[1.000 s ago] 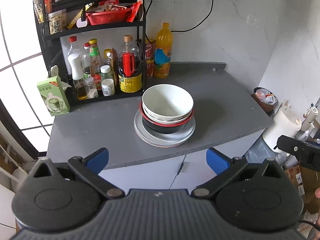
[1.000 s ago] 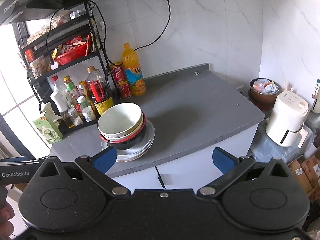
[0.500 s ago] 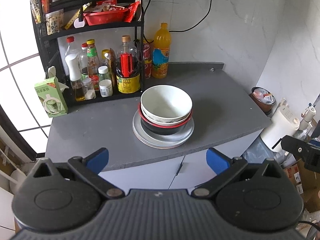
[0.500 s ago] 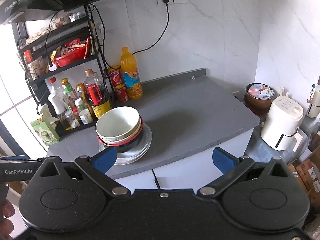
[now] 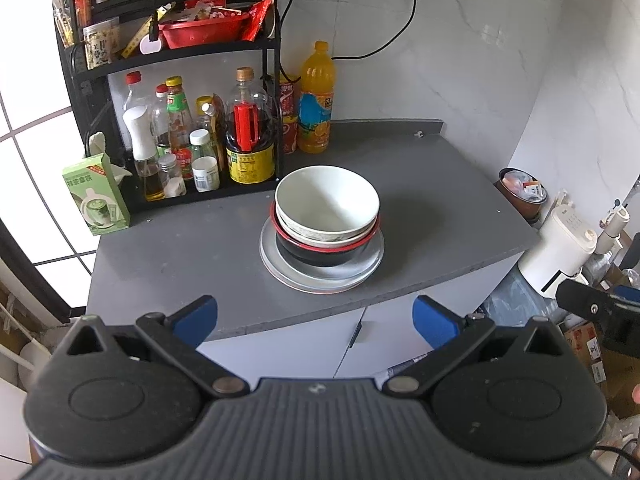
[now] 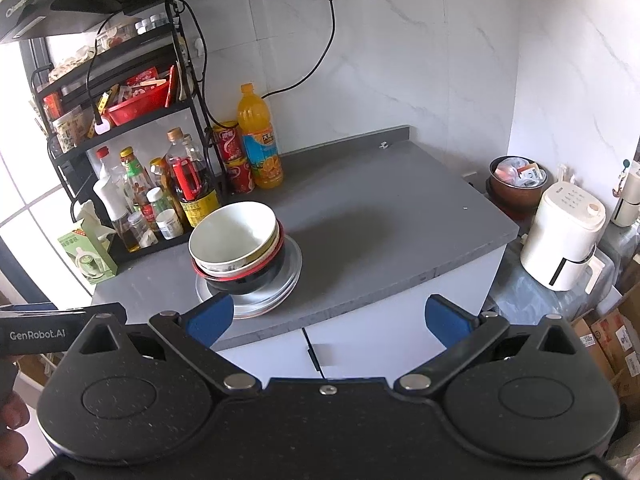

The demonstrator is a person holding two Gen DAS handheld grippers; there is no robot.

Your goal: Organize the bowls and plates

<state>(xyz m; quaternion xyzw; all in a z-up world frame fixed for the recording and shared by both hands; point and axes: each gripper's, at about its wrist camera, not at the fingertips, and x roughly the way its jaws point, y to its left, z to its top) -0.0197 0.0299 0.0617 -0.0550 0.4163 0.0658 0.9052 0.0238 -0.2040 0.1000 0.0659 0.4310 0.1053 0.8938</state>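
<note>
Bowl stack [image 5: 327, 216] well beyond both spread tongs [image 5: 315, 316].

**Grey counter, stack near its front edge**

The grey countertop [image 5: 420, 184] carries a silver plate [image 5: 322, 276] near its front edge. A black rack [image 5: 256, 184] stands at the back left, a green carton [image 5: 95, 196] to its left. An orange juice bottle [image 5: 316, 100] and red cans [image 6: 234, 160] stand by the wall. The right half lies bare.
</note>
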